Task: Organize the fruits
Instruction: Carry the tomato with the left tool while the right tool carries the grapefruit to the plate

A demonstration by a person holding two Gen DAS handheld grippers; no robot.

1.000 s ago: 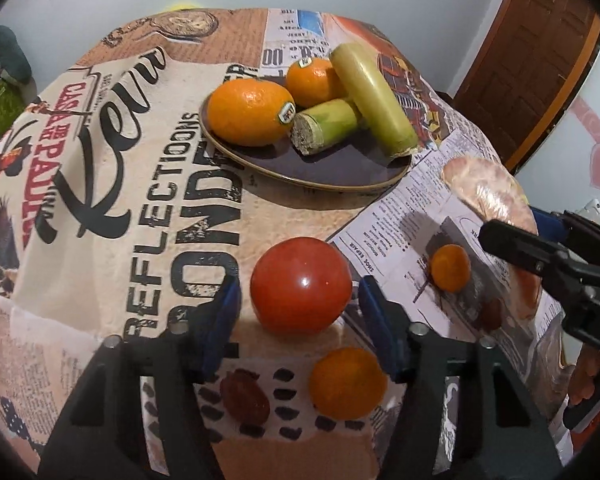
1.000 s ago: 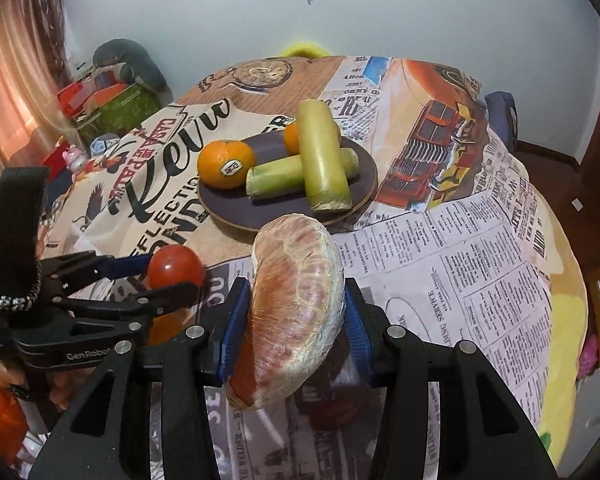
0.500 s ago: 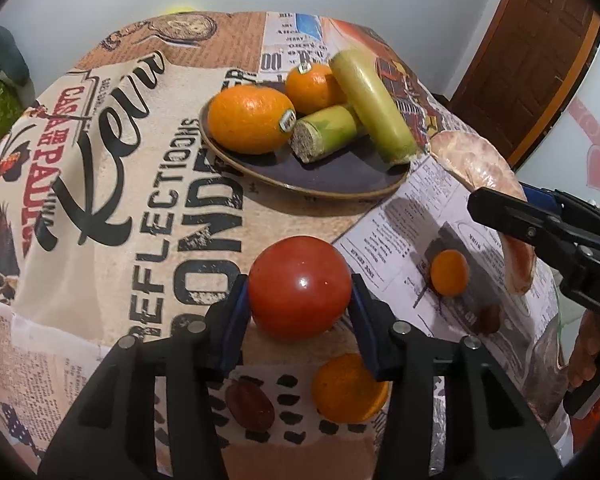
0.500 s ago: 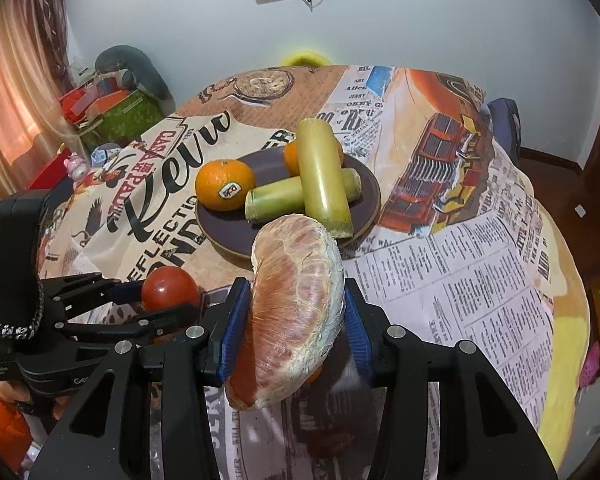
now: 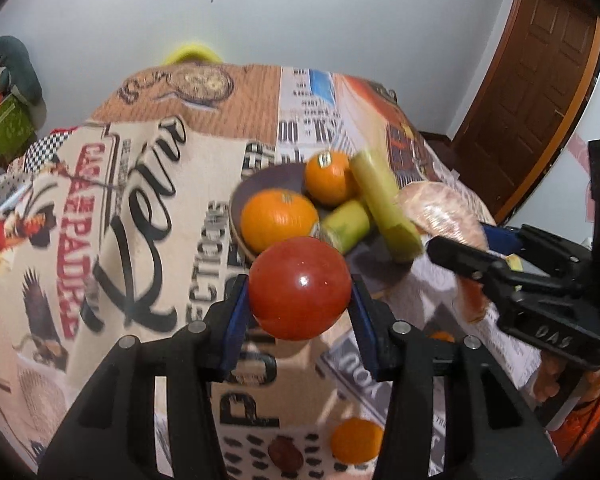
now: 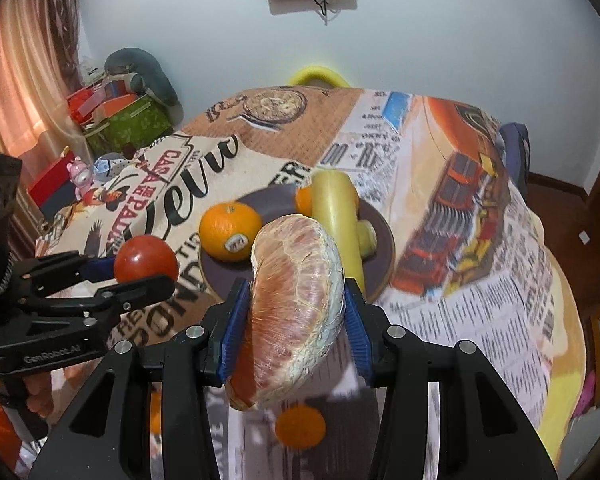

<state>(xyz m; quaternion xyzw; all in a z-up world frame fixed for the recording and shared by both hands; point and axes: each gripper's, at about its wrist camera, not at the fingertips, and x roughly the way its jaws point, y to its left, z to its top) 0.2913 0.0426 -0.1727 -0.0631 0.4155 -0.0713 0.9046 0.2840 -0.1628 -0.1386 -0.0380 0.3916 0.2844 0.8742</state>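
My left gripper [image 5: 298, 300] is shut on a red tomato [image 5: 299, 288] and holds it above the table, just short of the dark plate [image 5: 260, 184]. The plate carries two oranges [image 5: 278, 218] and two green sugarcane pieces [image 5: 384, 204]. My right gripper [image 6: 290, 308] is shut on a peeled, wrapped pomelo wedge [image 6: 296, 312], raised near the plate's [image 6: 380, 240] front edge. The tomato also shows in the right wrist view [image 6: 145, 258], the pomelo in the left wrist view [image 5: 440, 212].
Small oranges [image 5: 356, 440] [image 6: 300, 426] and a dark round fruit [image 5: 286, 456] lie on the printed tablecloth near the front edge. A wooden door [image 5: 540, 92] stands at the right. Boxes and clutter [image 6: 116, 120] sit beyond the table's left side.
My left gripper has closed on the tomato and lifted it off the table toward the plate. My right gripper has carried the pomelo wedge up and closer to the plate.
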